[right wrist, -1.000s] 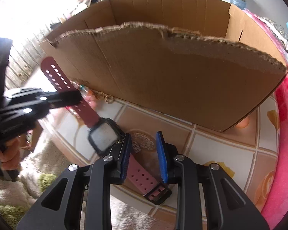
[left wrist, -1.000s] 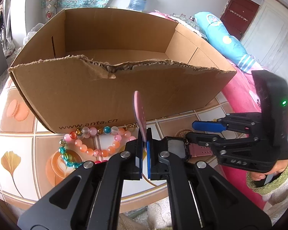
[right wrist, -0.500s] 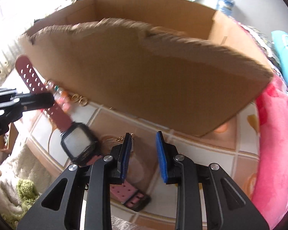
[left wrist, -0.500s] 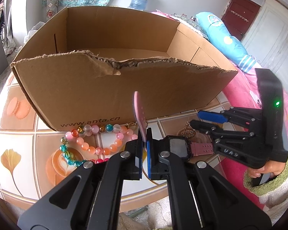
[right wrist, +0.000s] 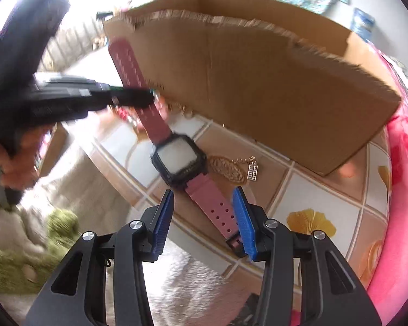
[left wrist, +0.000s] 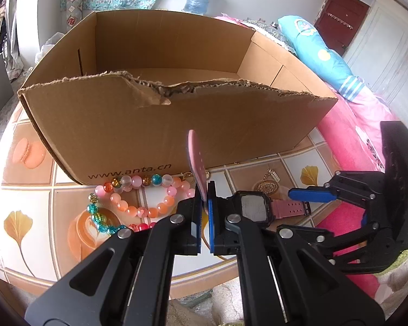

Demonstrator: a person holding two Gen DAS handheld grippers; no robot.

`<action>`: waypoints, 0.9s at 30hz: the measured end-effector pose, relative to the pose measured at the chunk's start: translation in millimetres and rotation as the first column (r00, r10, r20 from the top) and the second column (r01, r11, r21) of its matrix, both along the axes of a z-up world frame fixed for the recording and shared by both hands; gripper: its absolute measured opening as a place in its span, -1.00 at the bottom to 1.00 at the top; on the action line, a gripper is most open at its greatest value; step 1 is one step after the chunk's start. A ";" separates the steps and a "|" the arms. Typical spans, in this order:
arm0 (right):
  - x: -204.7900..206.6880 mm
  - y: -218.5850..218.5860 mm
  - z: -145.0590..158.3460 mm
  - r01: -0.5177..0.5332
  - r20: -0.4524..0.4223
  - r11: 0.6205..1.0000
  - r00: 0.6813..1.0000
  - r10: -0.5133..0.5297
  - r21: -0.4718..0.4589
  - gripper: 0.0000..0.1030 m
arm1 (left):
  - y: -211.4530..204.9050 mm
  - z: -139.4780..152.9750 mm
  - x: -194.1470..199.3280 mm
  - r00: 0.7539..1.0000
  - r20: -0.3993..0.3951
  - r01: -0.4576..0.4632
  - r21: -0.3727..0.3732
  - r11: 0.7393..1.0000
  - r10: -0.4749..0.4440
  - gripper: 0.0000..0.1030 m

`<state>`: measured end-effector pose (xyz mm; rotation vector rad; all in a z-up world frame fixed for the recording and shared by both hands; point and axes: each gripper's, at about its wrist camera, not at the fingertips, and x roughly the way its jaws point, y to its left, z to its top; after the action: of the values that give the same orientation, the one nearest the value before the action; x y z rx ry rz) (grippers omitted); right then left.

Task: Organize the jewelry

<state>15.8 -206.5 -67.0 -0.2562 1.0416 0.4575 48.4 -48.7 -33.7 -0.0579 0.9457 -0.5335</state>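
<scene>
While your left gripper [left wrist: 204,203] stayed clamped on one pink strap of the black-faced square digital watch [right wrist: 178,160], your right gripper [right wrist: 204,217] slid back and was opening astride the buckle strap, seemingly not pressing it. That watch remained outside the torn cardboard box [left wrist: 176,125], awaiting regrasp.

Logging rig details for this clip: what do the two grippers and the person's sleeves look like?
Both grippers, left and right, are black with open triangular frames, silver screws and flat blue ribbed pads. The right one's rear housing shows a small green light. The left sleeve looks fuzzy, white and green; it is blurred.
</scene>
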 end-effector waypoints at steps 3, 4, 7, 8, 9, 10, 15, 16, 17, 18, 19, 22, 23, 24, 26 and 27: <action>5.3 3.0 -5.8 -0.041 -0.010 0.999 0.999 0.041 -0.019 -0.14 | 0.6 -0.2 -0.7 1.000 0.000 -0.004 -0.001 1.000 0.004 -0.94; 7.3 3.4 -6.4 -0.056 -0.015 0.998 0.998 0.056 -0.023 -0.14 | 0.8 -0.4 -0.8 1.000 0.000 -0.005 -0.002 1.000 0.005 -0.94; 14.1 5.3 -6.6 -0.075 -0.022 0.997 0.997 0.074 -0.031 -0.32 | 1.4 -0.4 -0.6 1.000 0.001 -0.009 -0.007 1.000 0.009 -0.94; 17.0 3.6 -6.0 -0.075 -0.027 0.997 0.997 0.074 -0.025 -0.37 | 1.6 0.0 -0.9 1.000 0.004 -0.009 -0.008 1.000 0.010 -0.94; 17.5 -2.8 -5.6 -0.072 -0.032 0.997 0.997 0.071 -0.021 -0.41 | 1.5 0.6 -1.4 1.000 0.008 -0.007 -0.010 1.000 0.007 -0.94; 19.5 -5.7 -5.2 -0.068 -0.032 0.997 0.997 0.067 -0.020 -0.42 | 1.8 1.4 -1.9 1.000 0.010 -0.005 -0.013 1.000 0.006 -0.94; 10.6 -13.3 2.5 -0.046 -0.011 0.999 0.999 0.046 0.012 -0.53 | 6.7 13.9 -7.8 0.999 0.040 -0.006 -0.037 0.999 0.008 -0.95; 8.6 -16.0 6.4 -0.038 -0.003 0.999 0.999 0.038 0.018 -0.54 | 8.9 18.3 -10.1 0.999 0.047 -0.003 -0.051 0.999 0.005 -0.96; 6.9 -18.2 9.9 -0.031 0.002 0.999 1.000 0.031 0.025 -0.56 | 10.4 22.1 -12.1 0.998 0.055 0.001 -0.063 0.998 0.003 -0.96; 2.5 -21.1 14.1 -0.023 0.007 0.999 1.000 0.023 0.039 -0.58 | 12.4 27.3 -14.6 0.998 0.065 0.004 -0.078 0.997 0.001 -0.96; 0.8 -23.3 17.3 -0.017 0.011 0.999 1.000 0.017 0.048 -0.59 | 13.5 30.9 -16.0 0.997 0.072 0.006 -0.087 0.996 0.000 -0.96; -5.7 -30.3 26.3 -0.004 0.028 0.998 1.000 0.002 0.068 -0.63 | 15.4 38.3 -20.3 0.996 0.091 0.007 -0.100 0.995 0.002 -0.96; -7.2 -31.9 27.9 0.000 0.030 0.997 1.000 -0.003 0.077 -0.63 | 15.8 38.5 -21.5 0.996 0.089 0.010 -0.107 0.994 0.000 -0.96; -8.8 -32.5 29.8 0.003 0.032 0.997 0.999 -0.005 0.079 -0.63 | 15.2 37.8 -22.6 0.996 0.089 0.016 -0.109 0.994 -0.006 -0.96; -9.2 -31.6 32.6 0.011 0.034 0.997 0.999 -0.013 0.078 -0.63 | 12.7 33.4 -26.6 0.996 0.089 0.024 -0.098 0.995 -0.016 -0.96; -7.2 -33.6 31.0 0.014 0.029 0.997 0.999 -0.016 0.082 -0.63 | 11.3 31.1 -29.5 0.995 0.099 0.028 -0.082 0.996 -0.019 -0.96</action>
<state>8.6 -240.1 -36.0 -0.1814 0.9931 0.4804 18.8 -37.4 -2.6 -0.0950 0.8292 -0.5925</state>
